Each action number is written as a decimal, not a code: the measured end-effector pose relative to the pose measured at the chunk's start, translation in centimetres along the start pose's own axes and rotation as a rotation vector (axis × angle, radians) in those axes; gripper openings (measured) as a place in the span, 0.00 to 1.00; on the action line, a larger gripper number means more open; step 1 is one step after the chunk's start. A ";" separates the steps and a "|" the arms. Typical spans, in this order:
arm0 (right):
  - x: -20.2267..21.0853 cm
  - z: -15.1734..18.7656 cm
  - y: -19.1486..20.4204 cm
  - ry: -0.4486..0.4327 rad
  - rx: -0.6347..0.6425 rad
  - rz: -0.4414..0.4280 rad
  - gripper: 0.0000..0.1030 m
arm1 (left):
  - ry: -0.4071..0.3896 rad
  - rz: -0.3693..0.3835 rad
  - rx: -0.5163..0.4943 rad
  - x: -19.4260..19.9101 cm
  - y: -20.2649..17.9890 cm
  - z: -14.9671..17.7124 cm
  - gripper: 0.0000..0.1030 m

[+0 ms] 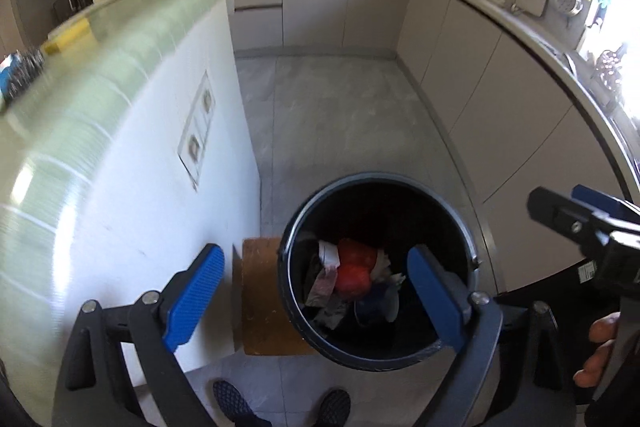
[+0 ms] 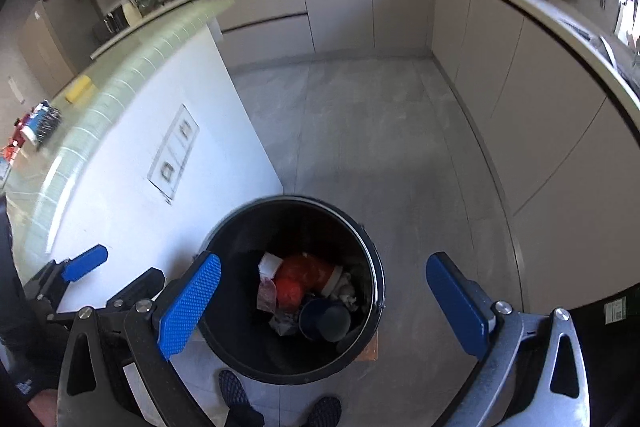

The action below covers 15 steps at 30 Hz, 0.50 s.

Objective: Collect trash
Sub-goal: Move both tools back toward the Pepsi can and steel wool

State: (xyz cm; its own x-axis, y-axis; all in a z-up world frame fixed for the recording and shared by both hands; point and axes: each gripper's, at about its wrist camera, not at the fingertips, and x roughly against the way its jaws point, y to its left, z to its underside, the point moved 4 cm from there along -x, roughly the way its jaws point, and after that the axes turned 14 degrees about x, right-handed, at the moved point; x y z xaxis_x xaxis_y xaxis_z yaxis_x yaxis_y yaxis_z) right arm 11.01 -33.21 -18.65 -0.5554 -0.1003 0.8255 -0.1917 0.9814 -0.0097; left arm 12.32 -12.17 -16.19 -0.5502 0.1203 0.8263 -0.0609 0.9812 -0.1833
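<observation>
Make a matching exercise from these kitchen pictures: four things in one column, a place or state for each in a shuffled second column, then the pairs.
Things:
1. trash bin
2. red trash
3. yellow sponge
4. left gripper

Places or states:
A. on the green tiled counter
B. open, nothing between the pads
C. on the floor beside the white island
D. lying inside the bin

Pairs: 1-C, 2-D, 3-A, 4-B
</observation>
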 end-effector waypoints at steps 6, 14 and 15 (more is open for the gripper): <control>3.1 -0.8 0.9 -0.099 -0.013 0.007 1.00 | -0.116 -0.009 -0.008 5.0 1.0 -1.7 0.91; 4.3 -4.1 6.5 -0.111 0.099 -0.057 1.00 | -0.226 -0.054 0.133 9.6 8.3 -4.3 0.91; 4.3 -4.7 7.5 -0.117 0.107 -0.075 1.00 | -0.234 -0.065 0.149 9.8 9.4 -4.4 0.91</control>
State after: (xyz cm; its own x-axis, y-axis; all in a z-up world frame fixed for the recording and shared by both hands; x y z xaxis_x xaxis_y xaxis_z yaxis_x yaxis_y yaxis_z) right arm 11.00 -25.52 -12.52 -0.6252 -0.1967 0.7552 -0.3177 0.9480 -0.0161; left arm 10.05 -1.14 -7.47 -0.7177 0.0030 0.6964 -0.2143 0.9505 -0.2249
